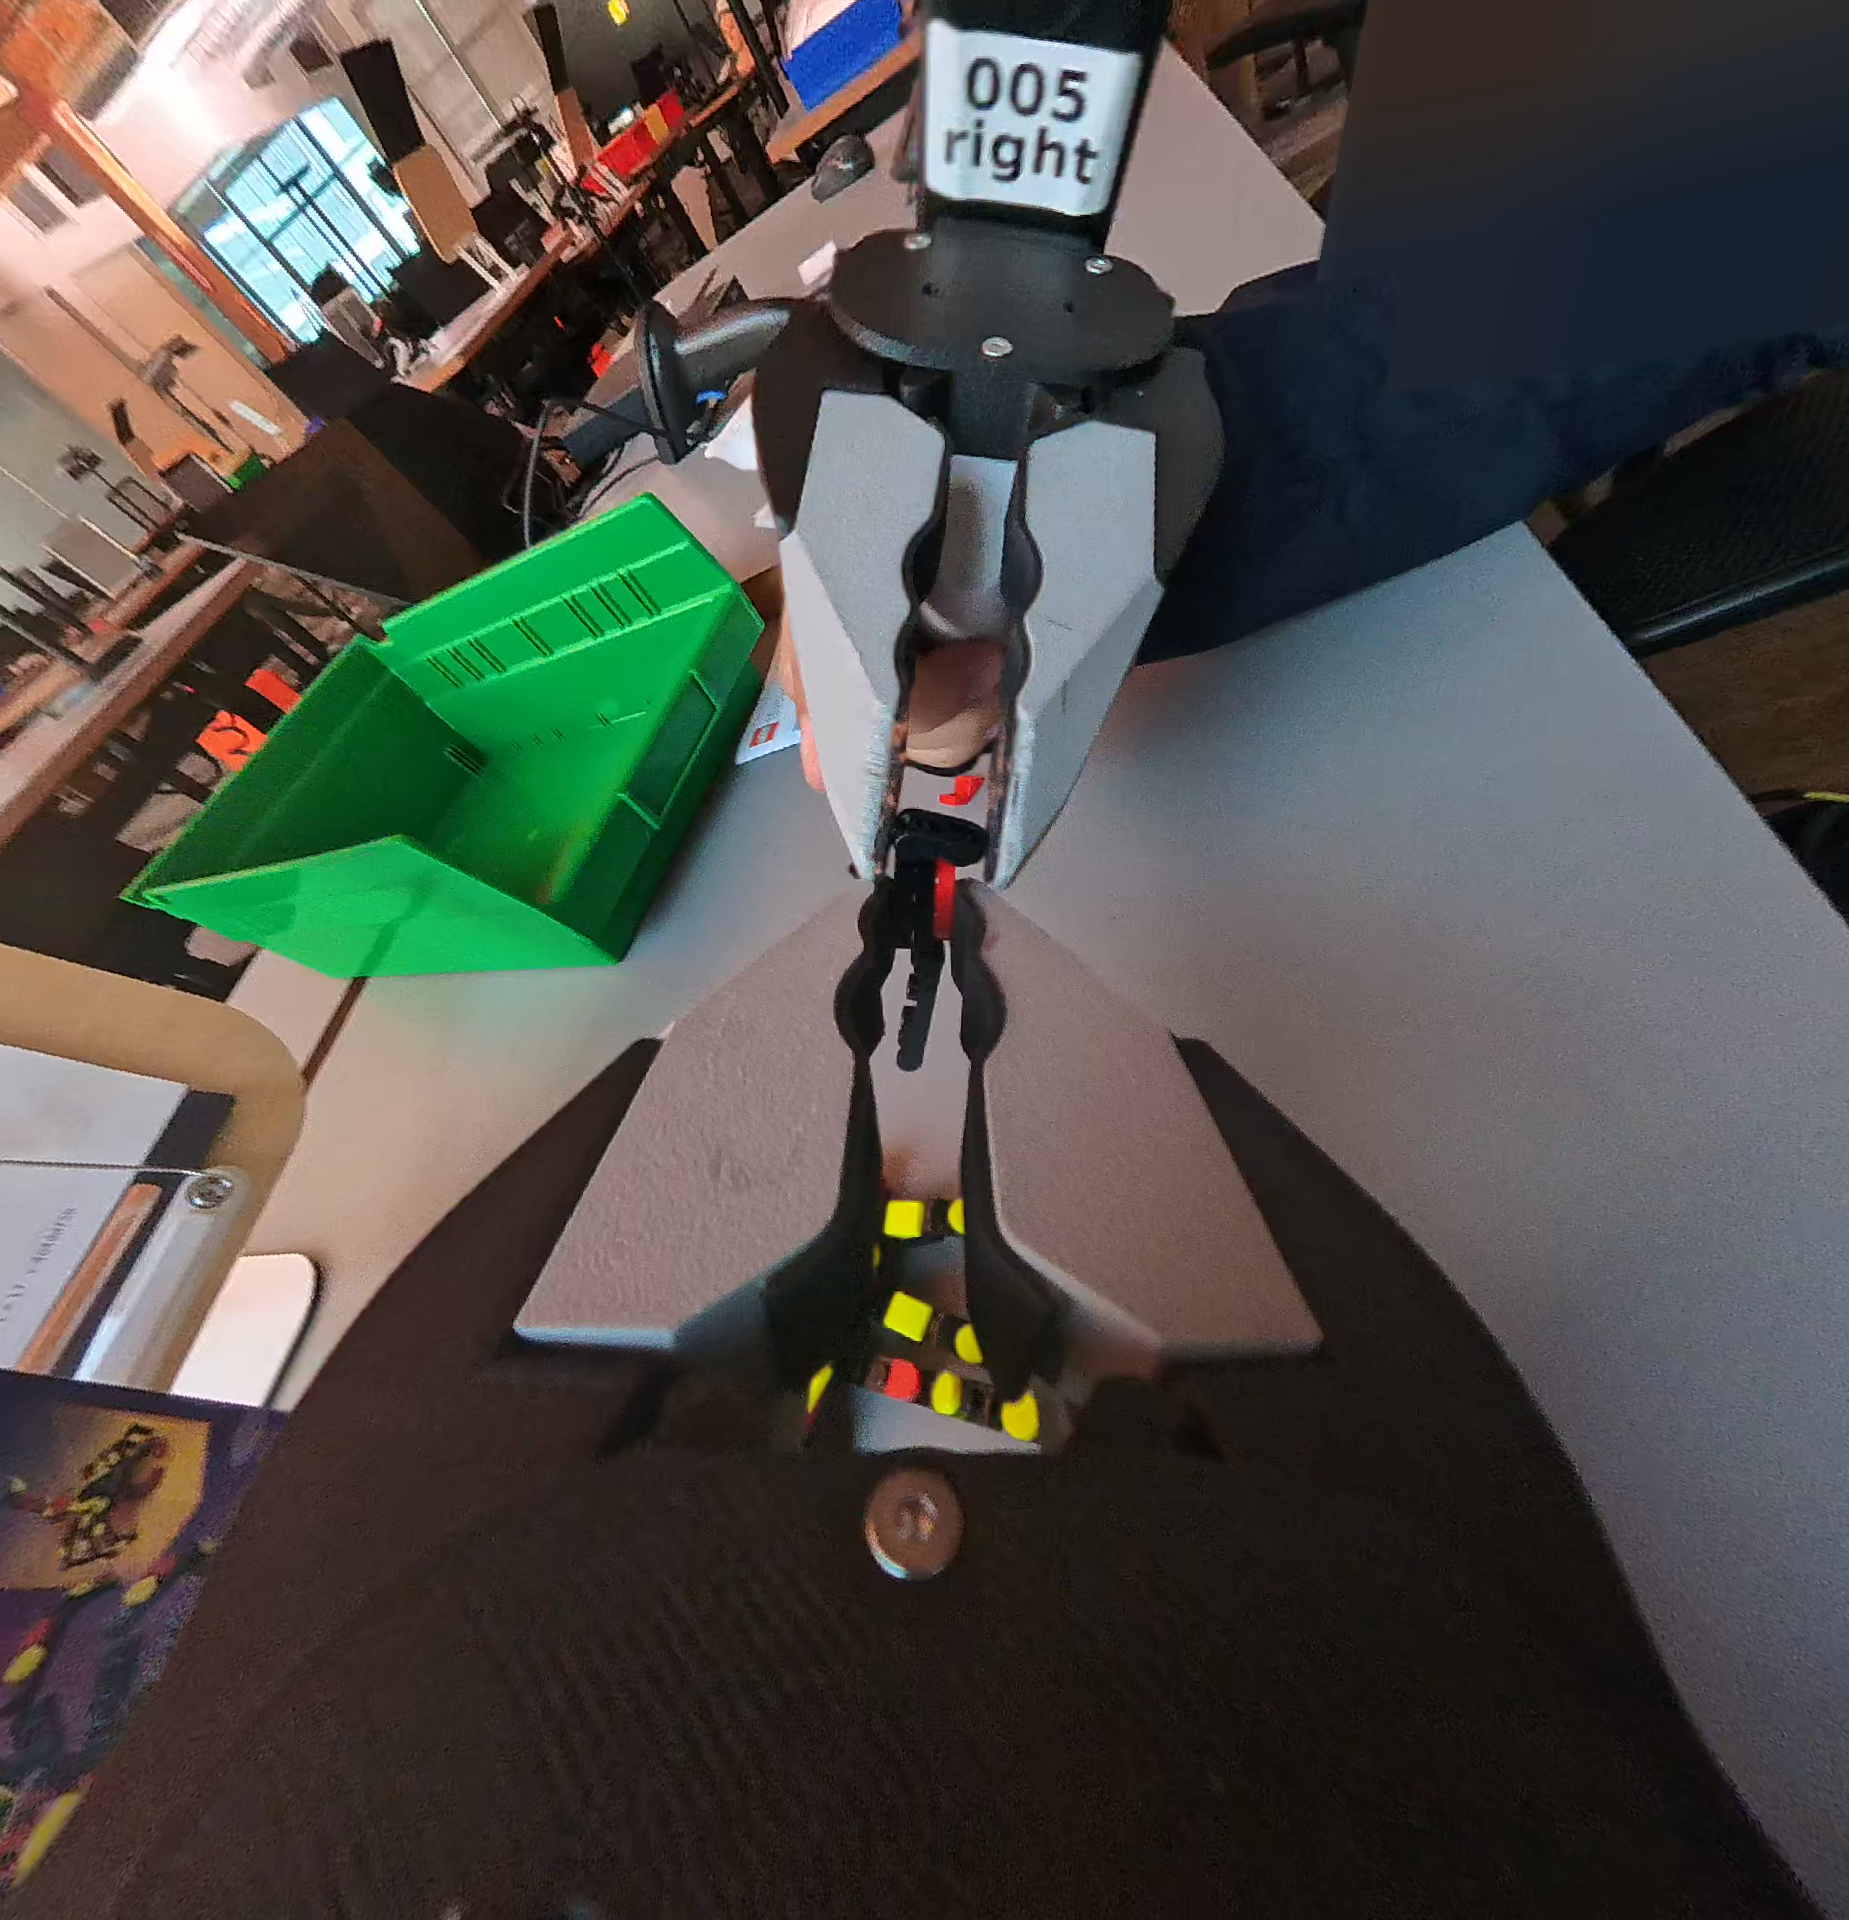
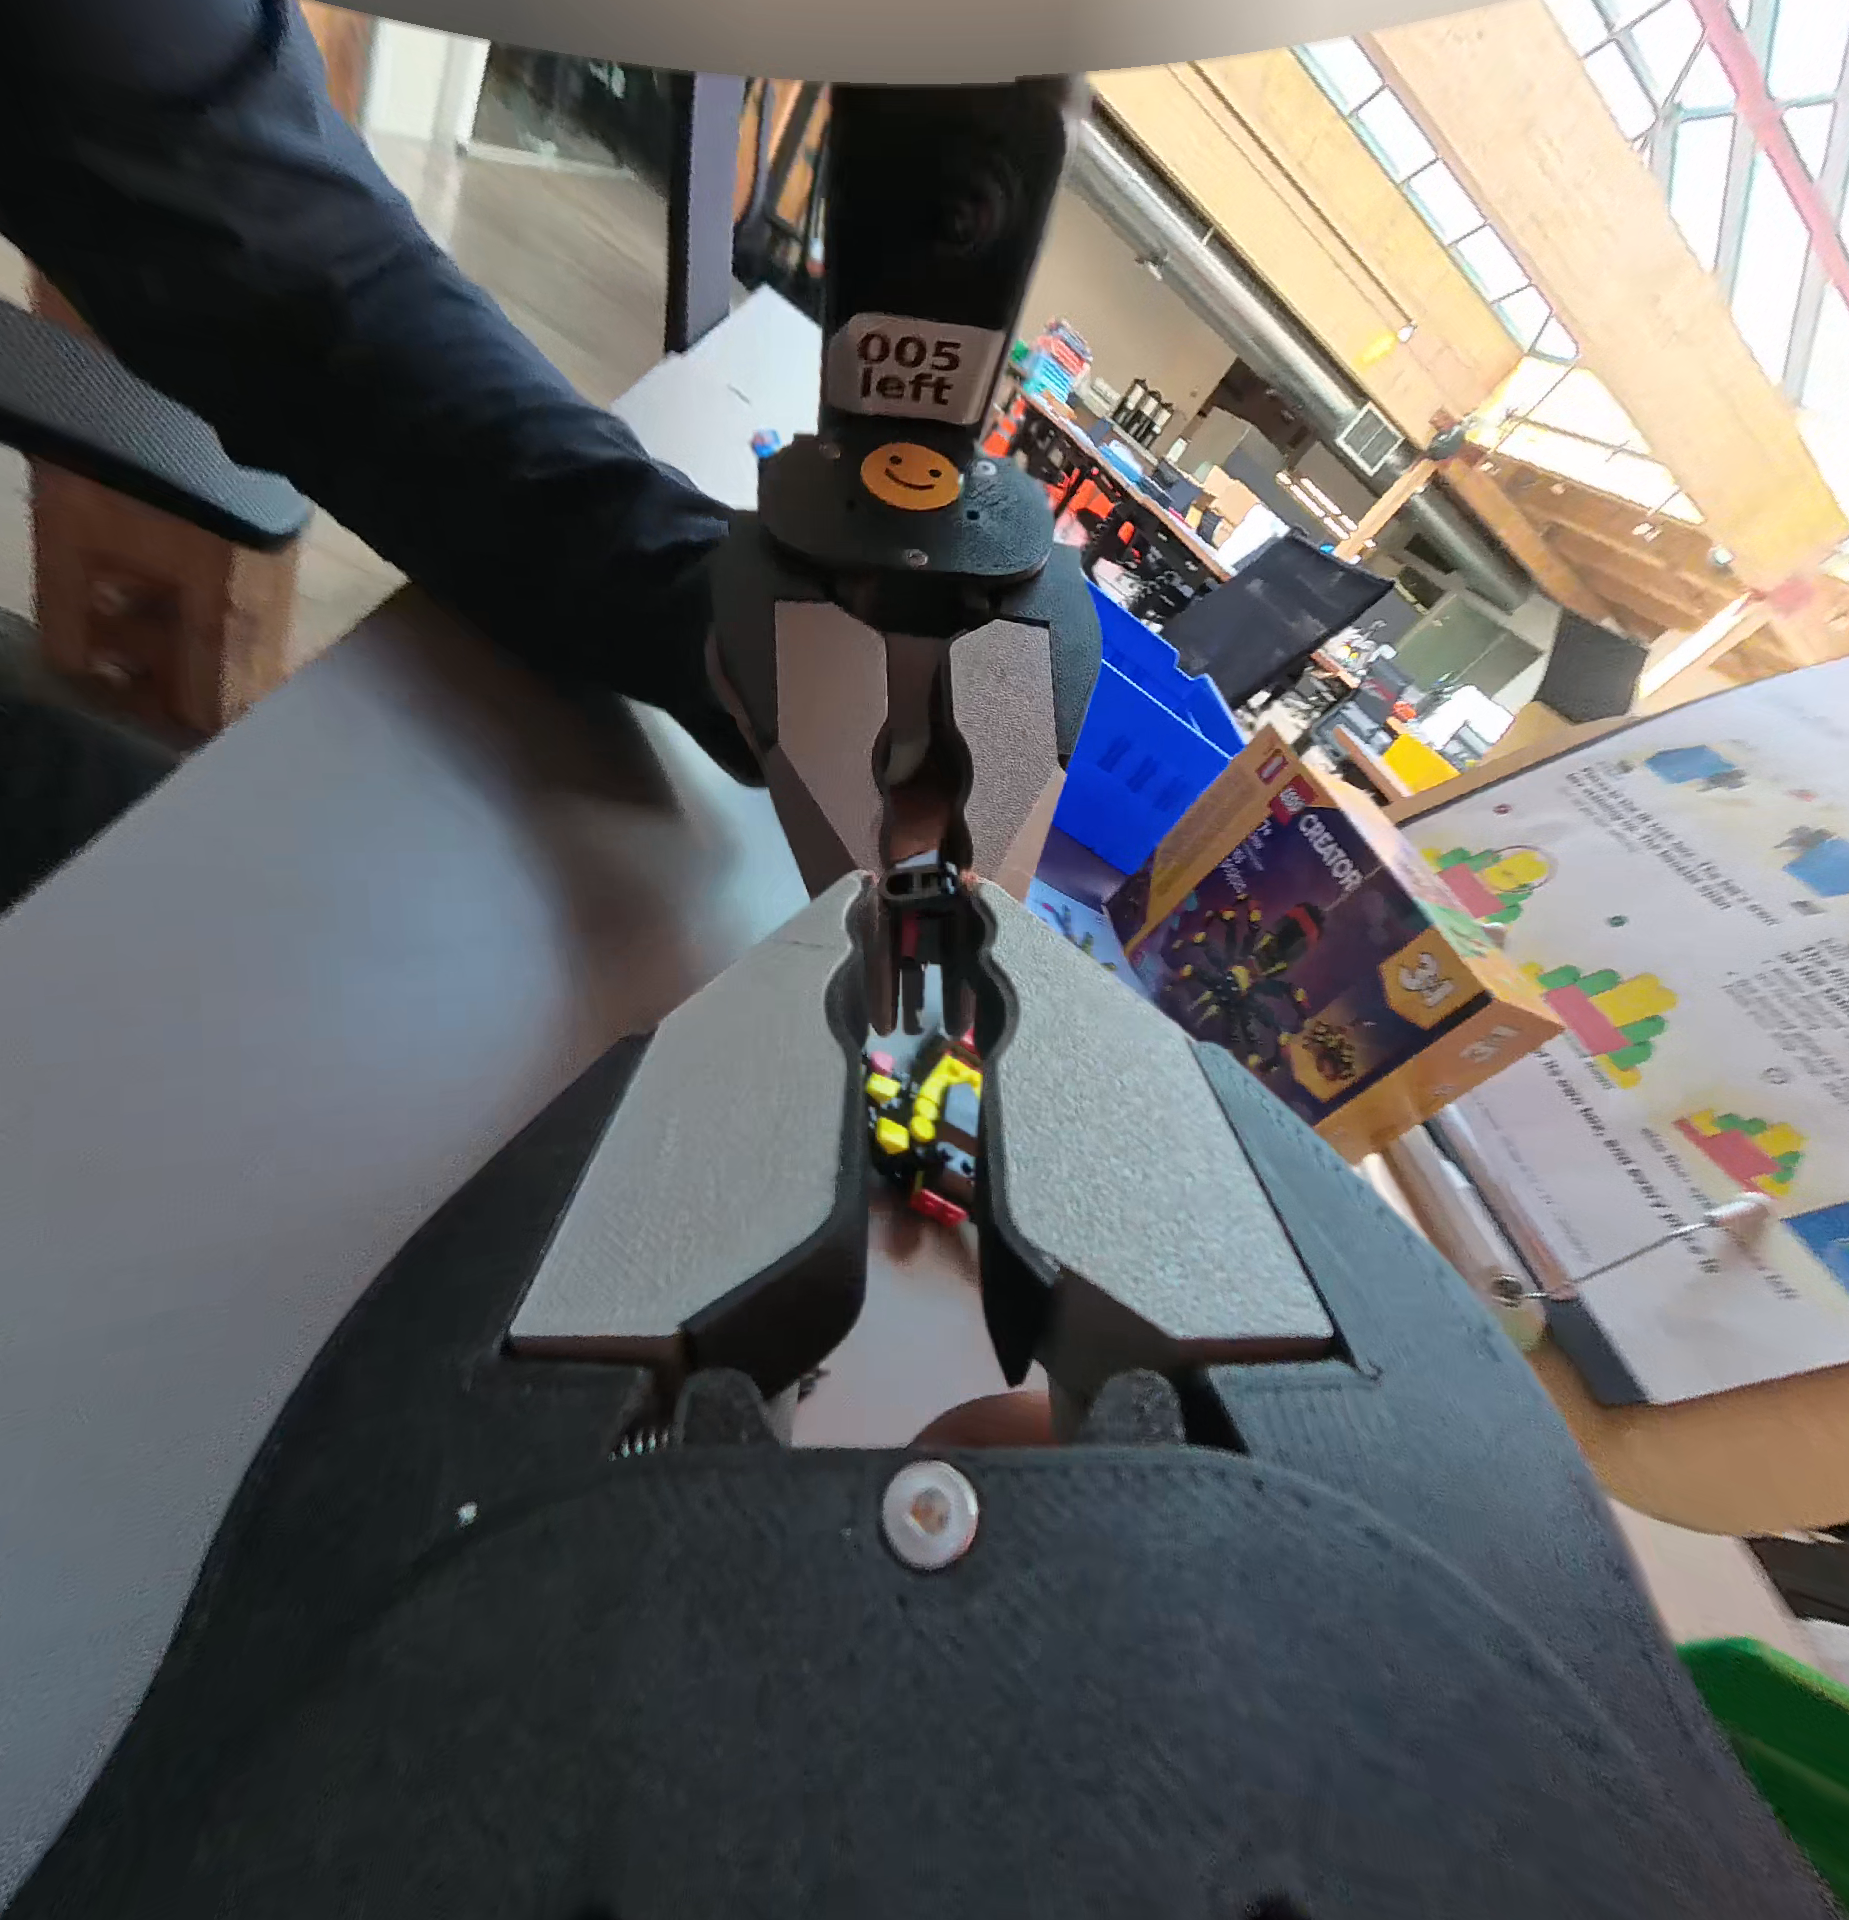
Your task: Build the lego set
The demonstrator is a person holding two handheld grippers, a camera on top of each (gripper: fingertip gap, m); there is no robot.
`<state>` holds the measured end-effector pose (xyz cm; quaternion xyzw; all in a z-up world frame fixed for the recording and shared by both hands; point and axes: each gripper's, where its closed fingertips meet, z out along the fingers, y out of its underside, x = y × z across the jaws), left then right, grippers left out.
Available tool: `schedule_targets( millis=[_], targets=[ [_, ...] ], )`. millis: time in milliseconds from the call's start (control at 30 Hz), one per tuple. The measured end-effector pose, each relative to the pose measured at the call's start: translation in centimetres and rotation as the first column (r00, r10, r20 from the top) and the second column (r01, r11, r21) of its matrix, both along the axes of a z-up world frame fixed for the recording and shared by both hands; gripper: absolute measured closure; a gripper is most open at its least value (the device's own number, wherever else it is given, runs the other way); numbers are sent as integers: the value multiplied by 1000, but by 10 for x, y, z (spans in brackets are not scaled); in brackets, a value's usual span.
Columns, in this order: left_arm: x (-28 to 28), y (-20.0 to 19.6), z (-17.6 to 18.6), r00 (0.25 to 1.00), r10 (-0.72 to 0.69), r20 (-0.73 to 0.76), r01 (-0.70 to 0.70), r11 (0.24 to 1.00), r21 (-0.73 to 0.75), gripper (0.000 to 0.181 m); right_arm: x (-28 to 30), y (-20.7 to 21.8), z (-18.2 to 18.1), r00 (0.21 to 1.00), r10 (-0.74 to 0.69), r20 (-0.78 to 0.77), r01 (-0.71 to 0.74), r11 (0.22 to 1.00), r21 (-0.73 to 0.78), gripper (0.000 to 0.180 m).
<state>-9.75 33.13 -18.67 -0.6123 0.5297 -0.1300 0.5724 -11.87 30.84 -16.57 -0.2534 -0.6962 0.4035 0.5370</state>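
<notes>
Open workshop hall. Grey counter point(image 1: 1419, 831) in the foreground; long workbenches point(image 1: 629, 197) in rows behind, carrying red and blue bins. Large gridded window point(image 1: 296, 208) on the far wall; daylight enters through upper windows point(image 2: 1730, 156). Timber beams point(image 2: 1522, 260) overhead. Black mesh chair point(image 2: 1284, 613) beside a bench.

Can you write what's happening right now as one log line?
left hand-held gripper: shut on black piece | right hand-held gripper: shut on black piece | loose bricks: below
</notes>
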Motion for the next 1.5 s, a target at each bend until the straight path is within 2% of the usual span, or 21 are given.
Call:
schedule_targets(
  millis=[67,167,233,333,400,433,533,633,833,967,1033,1133,1200,1267,1333,1400,1500],
  targets=[
    [-2,1,0,1000,4,20,-3,999,-44,175,0,4,0,999,-43,-21,45,994,95,168],
    [-3,-1,6,994,-14,109,29,991,-133,175,1,9,5,993,-103,-60,113,974,198,180],
    [-1,-4,9,989,-30,142,53,986,-160,175,2,9,15,988,-109,-105,126,978,168,180],
    [3,-4,3,995,-26,101,42,986,-162,175,4,10,19,987,-109,-119,127,980,151,180],
    [6,-5,0,994,-29,105,48,981,-187,175,4,10,17,988,-115,-103,130,980,153,169],
    [6,-4,-2,994,-22,104,42,980,-195,175,5,7,16,992,-96,-86,107,984,142,158],
    [4,-2,-2,992,-10,125,37,975,-220,175,4,3,6,997,-78,-19,80,987,141,159],
    [2,0,-2,992,-4,127,32,975,-219,175,2,7,4,995,-100,-27,103,982,158,166],
    [4,-3,3,990,-15,139,45,976,-212,175,2,4,7,998,-56,-2,56,997,51,169],
    [-3,1,9,986,11,168,26,976,-216,175,-4,9,13,997,-81,16,82,996,-43,169],
    [-6,2,10,982,18,186,28,970,-241,175,-5,10,20,997,-76,-11,74,991,-111,177],
    [2,-4,-7,995,-19,97,43,968,-248,175,0,39,48,968,-206,-142,167,955,-247,180],
    [13,-10,-15,998,-47,52,58,968,-246,175,10,47,57,969,-192,-157,135,939,-316,180],
    [19,-11,-14,996,-49,70,65,964,-259,175,20,39,60,979,-108,-170,47,944,-325,180],
    [15,-9,-13,994,-35,100,62,956,-287,175,25,22,54,991,5,-132,-45,954,-298,170],
    [10,-5,-11,990,-16,139,60,947,-316,175,21,11,42,997,37,-63,-51,968,-245,162],
    [8,-5,-6,981,-29,193,93,937,-336,175,10,6,19,999,22,39,-14,982,-191,170]
  ],
)
